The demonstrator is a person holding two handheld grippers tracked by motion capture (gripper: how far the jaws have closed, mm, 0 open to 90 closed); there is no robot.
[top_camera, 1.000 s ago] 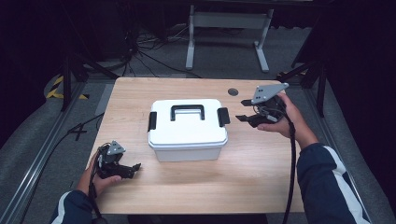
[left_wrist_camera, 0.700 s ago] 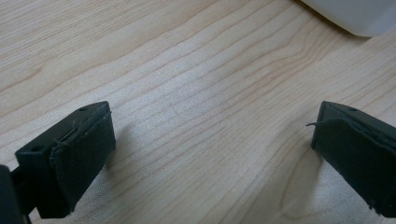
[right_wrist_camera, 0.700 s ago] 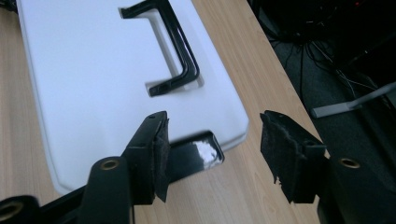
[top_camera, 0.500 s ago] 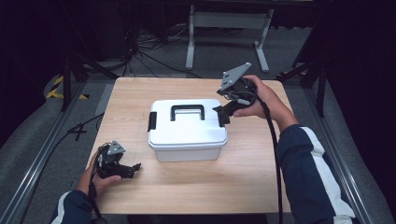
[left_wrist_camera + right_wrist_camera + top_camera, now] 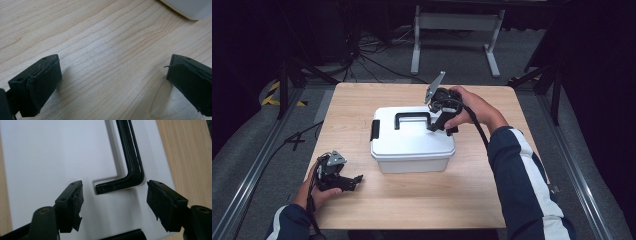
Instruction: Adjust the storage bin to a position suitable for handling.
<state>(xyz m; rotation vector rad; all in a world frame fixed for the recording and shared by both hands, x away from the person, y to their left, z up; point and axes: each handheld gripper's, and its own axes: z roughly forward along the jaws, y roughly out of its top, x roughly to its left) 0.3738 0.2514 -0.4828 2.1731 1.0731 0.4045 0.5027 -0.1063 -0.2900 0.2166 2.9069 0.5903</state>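
A white lidded box (image 5: 412, 150) stands in the middle of the wooden table (image 5: 492, 200), with a black handle (image 5: 413, 116) lying flat in its lid and a black latch (image 5: 375, 130) on its left end. My right gripper (image 5: 438, 127) hovers over the lid's right part, pointing down at the handle's right end. In the right gripper view its jaws (image 5: 113, 200) have just been opening and stand wide above the handle's corner (image 5: 132, 170), nothing between the pads. My left gripper (image 5: 354, 181) rests on the table at the front left, open (image 5: 112, 82), beside the box's corner (image 5: 190, 7).
Bare wood lies in front of the box and to its right. A white metal stand (image 5: 452, 30) and loose cables (image 5: 362, 55) are on the floor behind the table. A metal rail (image 5: 257, 165) runs along the table's left side.
My right gripper has travelled left from the table's right side to above the box lid, and its jaws stand wider. The left hand has stayed put.
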